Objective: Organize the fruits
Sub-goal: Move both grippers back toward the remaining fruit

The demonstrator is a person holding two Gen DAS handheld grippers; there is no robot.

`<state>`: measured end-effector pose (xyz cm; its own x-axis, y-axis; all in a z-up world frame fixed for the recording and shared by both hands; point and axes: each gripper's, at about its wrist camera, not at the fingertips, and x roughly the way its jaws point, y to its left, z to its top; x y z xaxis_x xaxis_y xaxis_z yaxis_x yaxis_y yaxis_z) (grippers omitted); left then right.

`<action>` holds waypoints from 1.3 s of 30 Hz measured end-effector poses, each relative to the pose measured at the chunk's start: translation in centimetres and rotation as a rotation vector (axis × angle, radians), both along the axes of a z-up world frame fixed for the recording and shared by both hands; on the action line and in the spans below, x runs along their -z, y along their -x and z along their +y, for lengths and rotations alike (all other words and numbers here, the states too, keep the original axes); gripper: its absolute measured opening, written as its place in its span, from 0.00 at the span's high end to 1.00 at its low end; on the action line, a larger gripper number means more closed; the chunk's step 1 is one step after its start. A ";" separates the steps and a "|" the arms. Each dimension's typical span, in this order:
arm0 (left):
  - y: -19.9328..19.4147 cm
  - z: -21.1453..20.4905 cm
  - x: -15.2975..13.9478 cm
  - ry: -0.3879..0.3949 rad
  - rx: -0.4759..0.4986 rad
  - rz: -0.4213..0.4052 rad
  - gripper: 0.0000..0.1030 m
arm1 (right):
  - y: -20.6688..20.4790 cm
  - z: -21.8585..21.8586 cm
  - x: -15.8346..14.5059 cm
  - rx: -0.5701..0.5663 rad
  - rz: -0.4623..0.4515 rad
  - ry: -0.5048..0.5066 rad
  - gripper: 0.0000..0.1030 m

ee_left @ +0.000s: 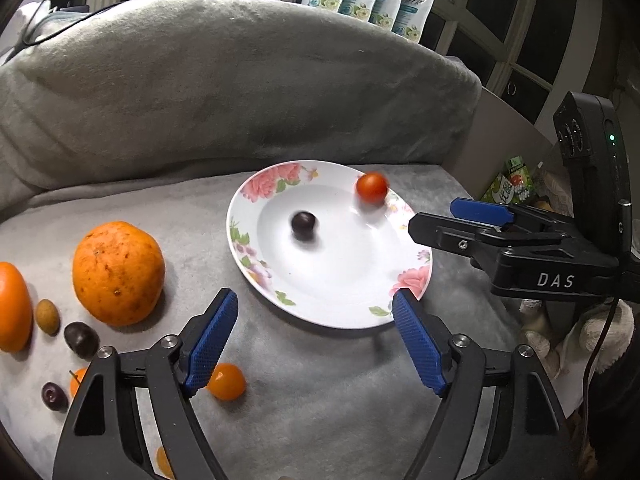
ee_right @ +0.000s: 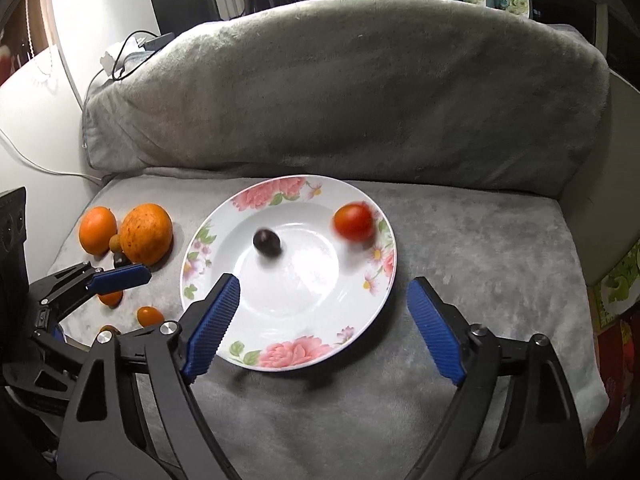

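A white plate with a pink flower rim (ee_left: 340, 312) (ee_right: 288, 354) lies on the grey blanket. In it are a dark plum (ee_left: 303, 225) (ee_right: 267, 243) and a red tomato (ee_left: 372, 187) (ee_right: 354, 222), both blurred. My left gripper (ee_left: 316, 340) hangs open over the plate's near edge with nothing between its fingers. My right gripper (ee_right: 320, 328) is also open and empty above the plate's near rim. To the left on the blanket lie a large orange (ee_left: 118, 272) (ee_right: 146, 234), a second orange (ee_left: 12, 308) (ee_right: 97, 230), more dark plums (ee_left: 81, 339) and small orange fruits (ee_left: 226, 382) (ee_right: 150, 315).
A big grey cushion (ee_left: 240, 88) (ee_right: 340, 92) rises right behind the plate. A small brown fruit (ee_left: 47, 316) lies between the oranges. The blanket drops off at the right edge (ee_right: 592, 320), where packets (ee_left: 512, 184) stand. A charger and cables (ee_right: 132, 52) lie at the far left.
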<state>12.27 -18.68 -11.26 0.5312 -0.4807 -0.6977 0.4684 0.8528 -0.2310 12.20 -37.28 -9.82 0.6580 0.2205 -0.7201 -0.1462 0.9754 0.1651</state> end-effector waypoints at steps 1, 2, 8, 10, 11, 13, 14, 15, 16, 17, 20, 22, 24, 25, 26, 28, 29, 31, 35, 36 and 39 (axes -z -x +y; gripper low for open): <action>0.1 0.1 -0.1 0.000 -0.001 -0.002 0.22 | 0.1 0.0 -0.1 0.001 -0.003 -0.001 0.13; 0.1 0.1 -0.1 -0.001 -0.001 -0.003 0.22 | 0.2 0.1 -0.2 0.002 -0.005 0.001 0.13; 0.5 0.6 -0.6 0.008 -0.012 -0.011 0.22 | 0.7 0.2 -0.7 0.008 -0.014 -0.001 0.10; 0.7 1.0 -0.8 0.012 -0.016 -0.016 0.22 | 0.9 0.3 -0.8 0.008 -0.015 0.001 0.10; 0.8 1.1 -0.9 0.013 -0.019 -0.018 0.22 | 1.0 0.4 -0.8 0.007 -0.017 0.001 0.10; 1.0 1.7 -1.1 0.013 -0.028 -0.023 0.22 | 1.2 0.7 -1.0 0.006 -0.021 -0.001 0.10; 1.1 1.9 -1.2 0.014 -0.033 -0.027 0.22 | 1.3 0.8 -1.0 0.003 -0.023 -0.003 0.10; 1.2 2.1 -1.3 0.015 -0.038 -0.029 0.22 | 1.4 0.9 -1.1 0.001 -0.026 -0.005 0.10; 1.3 2.2 -1.3 0.016 -0.042 -0.030 0.22 | 1.5 1.0 -1.2 0.000 -0.027 -0.006 0.10; 1.4 2.5 -1.4 0.019 -0.046 -0.031 0.22 | 1.7 1.0 -1.2 0.000 -0.029 -0.007 0.10; 1.8 3.2 -1.7 0.021 -0.063 -0.039 0.22 | 2.1 1.4 -1.4 -0.006 -0.036 -0.008 0.10; 2.2 3.9 -1.9 0.024 -0.076 -0.043 0.22 | 2.3 1.6 -1.6 -0.009 -0.044 -0.008 0.10; 2.5 4.4 -2.0 0.028 -0.087 -0.046 0.22 | 2.6 1.9 -1.9 -0.017 -0.051 -0.009 0.10; 2.7 4.8 -2.1 0.029 -0.093 -0.048 0.22 | 2.8 2.0 -2.0 -0.020 -0.054 -0.008 0.10; 2.8 5.0 -2.2 0.030 -0.098 -0.051 0.22 | 2.9 2.2 -2.1 -0.025 -0.056 -0.007 0.10; 3.2 5.8 -2.4 0.031 -0.109 -0.062 0.22 | 3.2 2.7 -2.3 -0.038 -0.062 -0.006 0.10; 3.4 6.1 -2.5 0.032 -0.113 -0.067 0.22 | 3.4 3.0 -2.5 -0.043 -0.064 -0.005 0.10; 3.9 7.1 -2.5 0.032 -0.127 -0.077 0.22 | 3.7 3.5 -2.7 -0.057 -0.070 -0.007 0.10; 4.6 9.1 -2.3 0.026 -0.162 -0.075 0.22 | 4.1 4.6 -2.9 -0.086 -0.074 -0.015 0.10; 4.7 9.8 -2.3 0.026 -0.174 -0.074 0.22 | 4.2 5.0 -2.9 -0.098 -0.074 -0.017 0.10; 5.3 11.6 -2.1 0.021 -0.206 -0.073 0.22 | 4.5 6.1 -2.9 -0.133 -0.074 -0.018 0.10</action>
<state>6.98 -7.10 -9.17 0.6684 -0.3706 -0.6449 0.3004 0.9277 -0.2217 7.66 -31.18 -6.89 0.6734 0.3215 -0.6657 -0.2863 0.9436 0.1661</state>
